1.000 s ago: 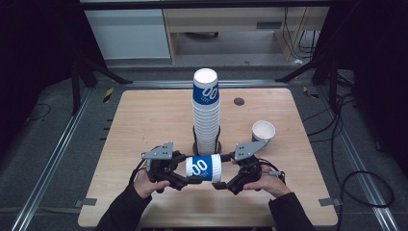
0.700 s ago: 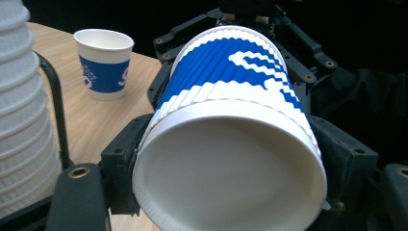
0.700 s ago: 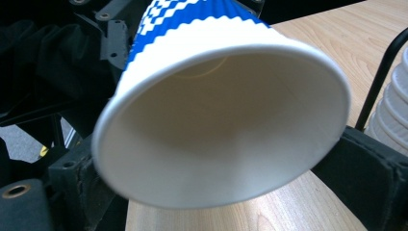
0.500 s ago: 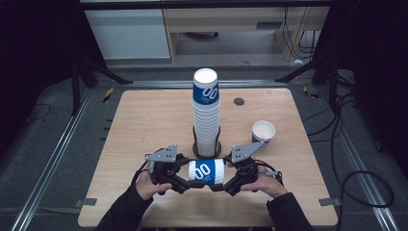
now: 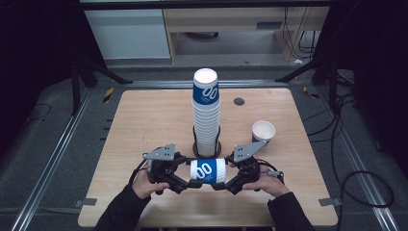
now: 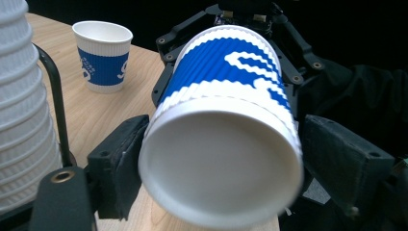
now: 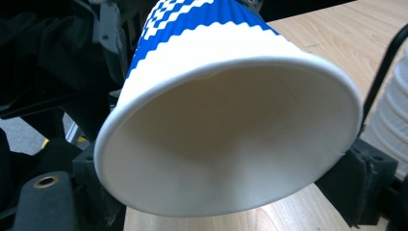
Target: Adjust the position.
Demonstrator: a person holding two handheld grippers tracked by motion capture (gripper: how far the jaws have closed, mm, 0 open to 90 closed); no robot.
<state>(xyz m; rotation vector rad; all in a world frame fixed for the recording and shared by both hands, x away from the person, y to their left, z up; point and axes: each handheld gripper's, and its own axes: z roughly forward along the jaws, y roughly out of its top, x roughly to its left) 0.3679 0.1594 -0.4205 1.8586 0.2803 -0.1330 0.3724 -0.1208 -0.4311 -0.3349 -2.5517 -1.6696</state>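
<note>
Right gripper view looks into the held cup (image 7: 231,144), its inside bare.

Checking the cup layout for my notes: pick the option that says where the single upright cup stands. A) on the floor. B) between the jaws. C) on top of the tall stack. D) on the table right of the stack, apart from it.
D: the upright cup stands alone on the table, right of the stack.

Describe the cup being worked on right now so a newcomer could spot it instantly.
Start at the tall stack of cups in the middle of the table. Just in front of it, the held cup lies on its side between the left gripper and right gripper; the lone cup stands upright.
</note>
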